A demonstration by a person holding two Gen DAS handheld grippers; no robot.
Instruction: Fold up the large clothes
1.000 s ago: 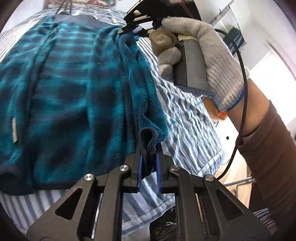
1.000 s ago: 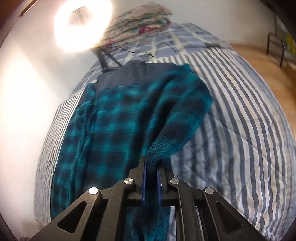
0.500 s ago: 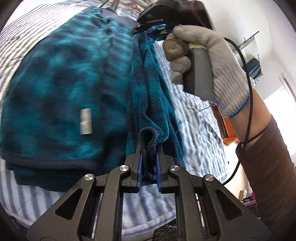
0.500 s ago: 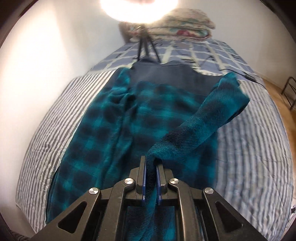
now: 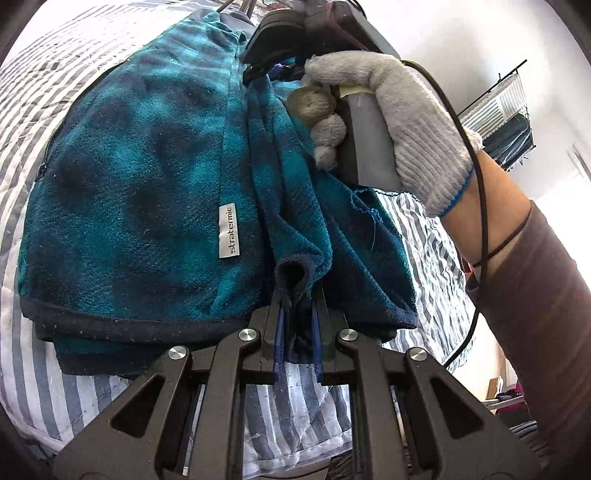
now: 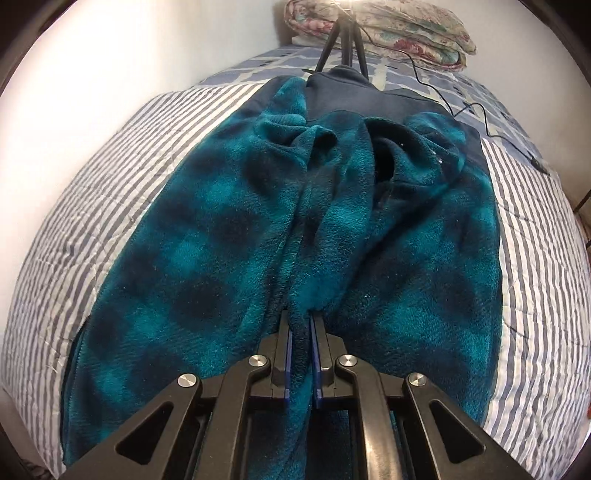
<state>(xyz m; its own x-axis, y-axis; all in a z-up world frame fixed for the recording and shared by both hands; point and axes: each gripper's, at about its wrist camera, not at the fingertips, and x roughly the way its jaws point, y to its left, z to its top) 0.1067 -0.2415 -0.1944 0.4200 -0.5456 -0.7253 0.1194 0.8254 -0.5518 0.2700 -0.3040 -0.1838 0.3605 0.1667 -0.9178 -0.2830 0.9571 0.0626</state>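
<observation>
A teal and navy plaid fleece jacket (image 5: 140, 192) lies on a striped bedspread (image 5: 44, 88), with a grey label on its near part. My left gripper (image 5: 297, 314) is shut on the jacket's dark bottom hem, a bunched fold sticking up between the blue pads. In the right wrist view the same fleece jacket (image 6: 229, 251) spreads ahead, its navy collar at the far end. My right gripper (image 6: 300, 332) is shut on a ridge of the fleece. In the left wrist view, a gloved hand (image 5: 406, 129) holds the right gripper (image 5: 258, 70) over the jacket's folded side panel.
A black tripod (image 6: 343, 40) stands at the head of the bed before a folded floral quilt (image 6: 388, 33). A black cable (image 6: 476, 110) trails over the bedspread (image 6: 92, 177) at the right. A white wall borders the bed's left side. A rack (image 5: 498, 110) stands by the far wall.
Both grippers carried the jacket's right side leftward over its body. The sleeve that hung out to the right now lies on top of the jacket. Both grips stayed shut.
</observation>
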